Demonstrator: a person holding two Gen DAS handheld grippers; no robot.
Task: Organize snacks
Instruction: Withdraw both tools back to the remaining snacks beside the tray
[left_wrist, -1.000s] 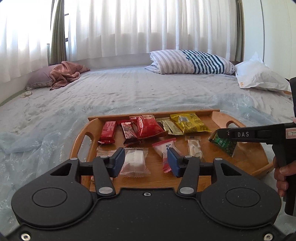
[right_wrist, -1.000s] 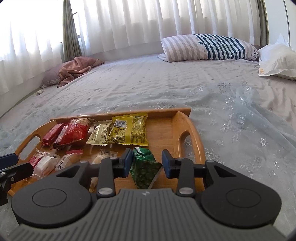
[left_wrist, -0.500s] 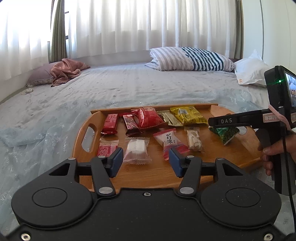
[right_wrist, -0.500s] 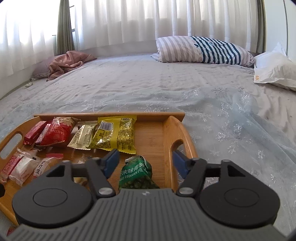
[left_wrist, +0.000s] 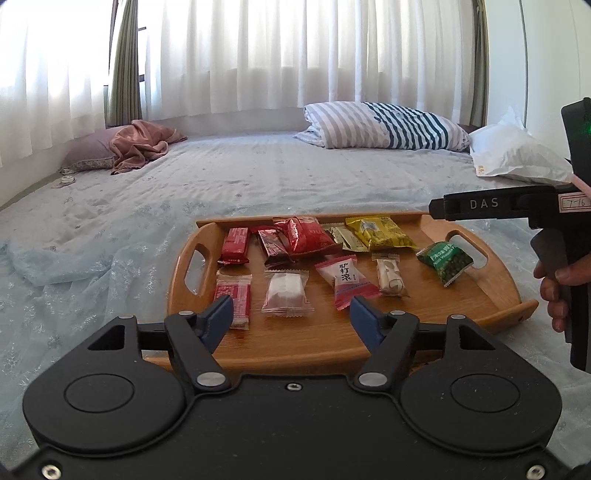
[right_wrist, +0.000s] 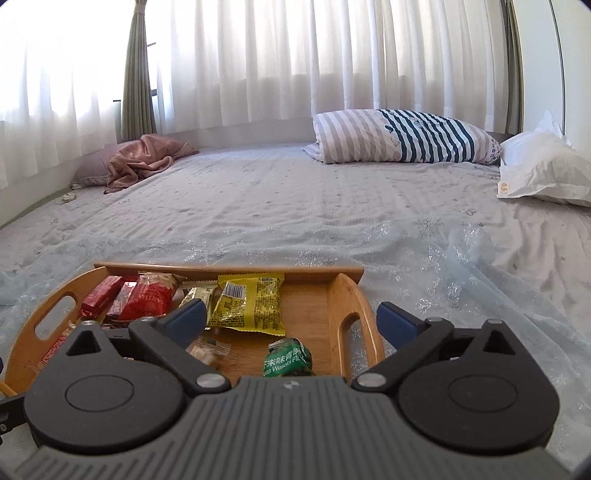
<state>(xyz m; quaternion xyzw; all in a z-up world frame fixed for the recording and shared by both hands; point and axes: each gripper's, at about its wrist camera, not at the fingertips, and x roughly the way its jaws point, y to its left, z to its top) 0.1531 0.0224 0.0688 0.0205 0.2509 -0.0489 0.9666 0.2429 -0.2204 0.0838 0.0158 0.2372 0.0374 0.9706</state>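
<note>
Left wrist view shows us the wooden tray (left_wrist: 491, 299) on the bed with snacks laid in two rows, our left gripper (left_wrist: 291, 317) hovering at its near edge, jaws opening and empty. Our right gripper (right_wrist: 291, 321) is opening wide with nothing gripped, above the green wasabi pea packet (right_wrist: 290, 360) lying by the right handle. We judge that packet placed; next we pick whichever snack sits out of line

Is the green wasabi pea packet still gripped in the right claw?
No, the green packet lies flat on the wooden tray, clear of the right claw, whose jaws are opening.
</note>
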